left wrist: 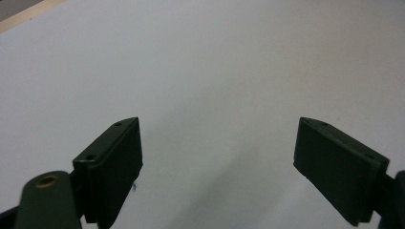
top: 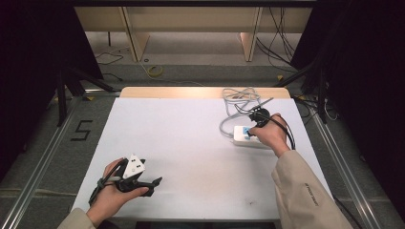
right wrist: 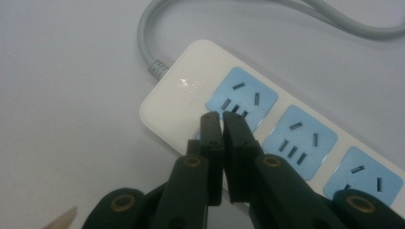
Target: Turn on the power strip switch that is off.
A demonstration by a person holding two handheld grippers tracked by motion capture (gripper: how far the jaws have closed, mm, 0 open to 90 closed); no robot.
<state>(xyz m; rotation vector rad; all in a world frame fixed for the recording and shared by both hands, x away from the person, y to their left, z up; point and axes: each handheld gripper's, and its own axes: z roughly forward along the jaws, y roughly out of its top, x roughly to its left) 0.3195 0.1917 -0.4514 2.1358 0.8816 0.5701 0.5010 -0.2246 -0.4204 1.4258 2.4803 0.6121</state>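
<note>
Both tongs are out over the white desk (top: 191, 143), well apart from each other. At the near left corner, the left gripper (left wrist: 217, 157) rests in the person's left hand (top: 111, 193), its two black jaws spread wide with bare desk surface between them. Toward the far right corner, the right gripper (right wrist: 222, 119) sits with its jaws almost pressed together, a thin slit left between the pads and nothing pinched in it. Their tips stand right over the white power strip (right wrist: 191, 95), at the edge of its first blue socket (right wrist: 241, 98) (whether they touch the plastic I cannot tell). That strip lies near the right edge of the desk, partly under the right hand (top: 273, 136), and its grey cable (top: 239, 100) loops away in a loose pile toward the far edge.
</note>
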